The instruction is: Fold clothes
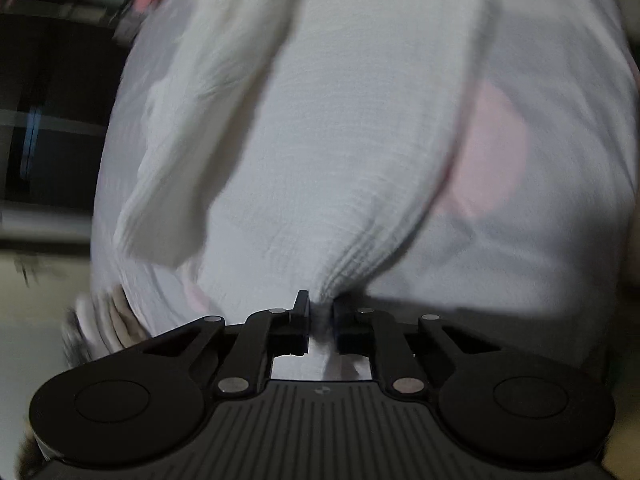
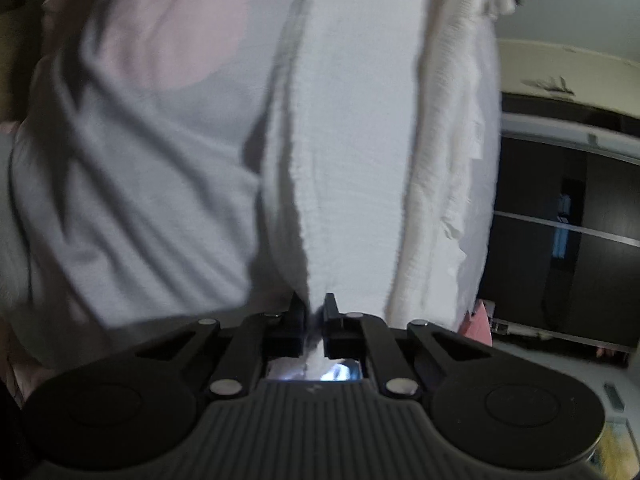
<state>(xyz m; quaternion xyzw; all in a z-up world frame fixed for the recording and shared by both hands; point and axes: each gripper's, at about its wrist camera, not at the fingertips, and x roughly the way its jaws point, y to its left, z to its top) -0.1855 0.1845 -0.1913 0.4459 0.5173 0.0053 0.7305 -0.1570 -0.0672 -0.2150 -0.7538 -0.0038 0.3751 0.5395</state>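
While white cloth (image 1: 320, 152) hangs lifted, filling both views: left gripper (image 1: 321, 310) clamped on bunched edge; right gripper (image 2: 316, 312) clamped on another edge. Pink patch (image 1: 492, 160) on fabric. Dark cabinet (image 2: 568, 232) behind.

Each wrist view looks forward along its own claw, very close. Both share one thing — the white garment (image 1: 320, 140) filling each frame.

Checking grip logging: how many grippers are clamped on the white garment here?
2. The left gripper pinches a bunched edge of the white garment; the right gripper pinches another edge. No others visible.
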